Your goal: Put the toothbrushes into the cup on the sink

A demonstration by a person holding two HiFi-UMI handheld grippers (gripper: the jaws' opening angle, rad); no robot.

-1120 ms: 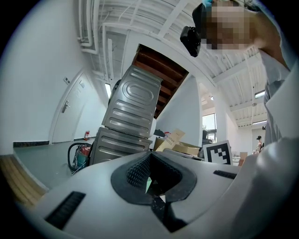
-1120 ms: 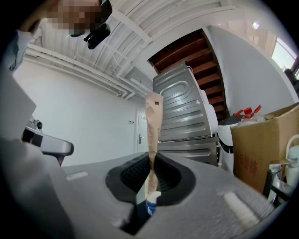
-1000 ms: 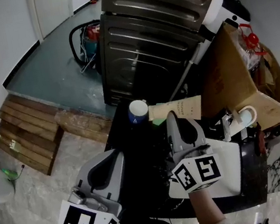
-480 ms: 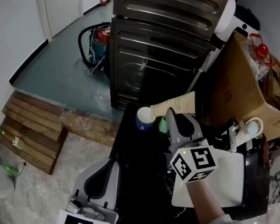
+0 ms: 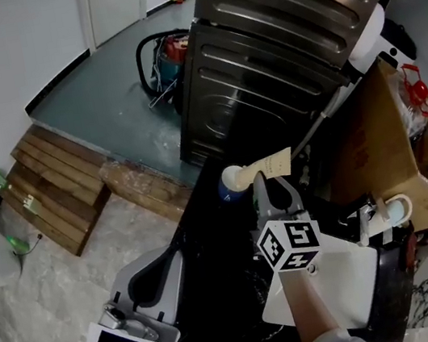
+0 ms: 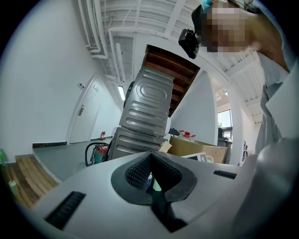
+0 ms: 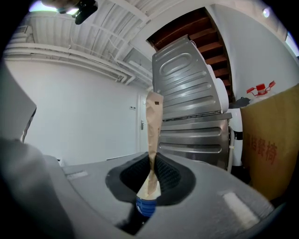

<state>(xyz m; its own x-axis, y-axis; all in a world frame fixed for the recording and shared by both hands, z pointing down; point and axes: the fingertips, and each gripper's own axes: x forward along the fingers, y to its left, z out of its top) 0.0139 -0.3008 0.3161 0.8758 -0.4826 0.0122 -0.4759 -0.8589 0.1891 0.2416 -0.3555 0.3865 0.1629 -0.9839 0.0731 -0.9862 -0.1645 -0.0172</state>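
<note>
Swung toward the cup [image 5: 230, 189] since a second ago: right claw [image 5: 270, 185] with its toothbrush [image 5: 272, 163], near end now at the cup's mouth rather than off to its right.

Far left: left claw [image 6: 150, 156], pads together, nothing between them, held low beside the dark desk [image 5: 225, 279] and well apart from the cup.

Next: blue cup, upright on the desk.

Above it: toothbrush in a tan paper sleeve, lying roughly level, pinched partway along by the right claw, closed on the sleeve.

Farther right: white sink [image 5: 361, 273].

Judged light, with a stiff handle inside a soft, slightly slick sleeve that is likely to crumple or slide under a hard squeeze. Best held over the firm handle, not the flat empty end of the paper. Long for the cup, so worth tipping upright before release. Cup probably light too, and easy to topple with a nudge.
</note>
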